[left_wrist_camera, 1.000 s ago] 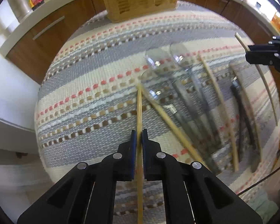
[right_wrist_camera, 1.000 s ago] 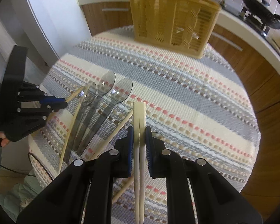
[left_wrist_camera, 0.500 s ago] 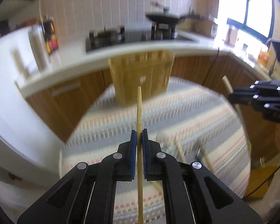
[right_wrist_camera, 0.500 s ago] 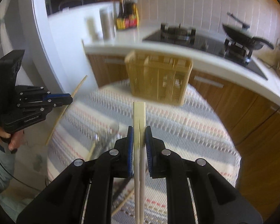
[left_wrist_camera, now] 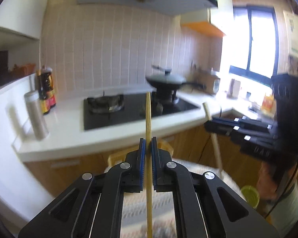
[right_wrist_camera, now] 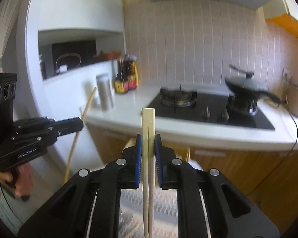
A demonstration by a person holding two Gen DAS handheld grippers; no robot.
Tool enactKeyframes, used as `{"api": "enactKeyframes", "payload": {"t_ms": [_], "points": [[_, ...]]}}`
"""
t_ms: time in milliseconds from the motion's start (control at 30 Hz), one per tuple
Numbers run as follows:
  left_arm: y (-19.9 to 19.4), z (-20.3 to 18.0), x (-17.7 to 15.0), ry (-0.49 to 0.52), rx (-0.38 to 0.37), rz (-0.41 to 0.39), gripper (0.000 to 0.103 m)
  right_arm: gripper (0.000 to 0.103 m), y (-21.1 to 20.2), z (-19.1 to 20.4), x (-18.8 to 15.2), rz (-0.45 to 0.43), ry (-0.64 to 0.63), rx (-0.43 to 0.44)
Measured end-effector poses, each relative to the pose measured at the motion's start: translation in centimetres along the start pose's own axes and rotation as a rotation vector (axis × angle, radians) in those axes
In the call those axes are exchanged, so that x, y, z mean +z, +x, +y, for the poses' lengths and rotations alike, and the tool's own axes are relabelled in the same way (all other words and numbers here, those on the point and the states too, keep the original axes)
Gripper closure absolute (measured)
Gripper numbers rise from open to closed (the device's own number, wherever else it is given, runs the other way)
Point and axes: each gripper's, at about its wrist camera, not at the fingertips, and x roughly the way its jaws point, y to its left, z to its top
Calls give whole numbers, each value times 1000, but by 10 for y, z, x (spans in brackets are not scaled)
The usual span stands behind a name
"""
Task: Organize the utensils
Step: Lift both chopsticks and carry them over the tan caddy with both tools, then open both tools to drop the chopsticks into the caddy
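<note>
My left gripper (left_wrist_camera: 148, 141) is shut on a thin brown wooden chopstick (left_wrist_camera: 148, 117) that points up past the fingertips. My right gripper (right_wrist_camera: 148, 138) is shut on a pale pair of chopsticks (right_wrist_camera: 148, 123), held side by side and pointing up. Each gripper shows in the other's view: the right one (left_wrist_camera: 208, 126) with its pale chopsticks (left_wrist_camera: 213, 136) at right, the left one (right_wrist_camera: 79, 123) with its brown chopstick (right_wrist_camera: 77, 136) at left. The yellow slatted utensil basket (right_wrist_camera: 185, 151) peeks out just behind the right gripper's fingers. The striped table mat (left_wrist_camera: 137, 208) shows blurred low between the arms.
A white kitchen counter (left_wrist_camera: 69, 134) runs across with a black gas hob (left_wrist_camera: 129, 109), a lidded wok (left_wrist_camera: 166, 81), a steel flask (left_wrist_camera: 35, 117) and sauce bottles (left_wrist_camera: 47, 91). Wooden cabinets (right_wrist_camera: 238, 168) stand below. A window (left_wrist_camera: 252, 45) is at right.
Both grippers have tilted up from the table with their chopsticks. The views swung from the mat and utensils to the counter and wall. The basket dropped to the lower edge behind the fingers.
</note>
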Motion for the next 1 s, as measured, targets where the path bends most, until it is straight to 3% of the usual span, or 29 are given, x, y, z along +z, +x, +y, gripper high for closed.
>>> {"api": "enactKeyframes", "payload": {"t_ms": [233, 500, 733, 1000], "points": [[44, 30, 10, -98, -56, -208, 99, 92, 45, -21, 26, -188, -4, -59], [94, 57, -4, -141, 84, -339, 99, 92, 98, -55, 31, -283, 49, -77], [126, 70, -22, -165, 168, -352, 99, 92, 133, -62, 12, -314, 37, -142], [141, 81, -41, -196, 200, -339, 99, 92, 152, -66, -13, -377, 16, -192]]}}
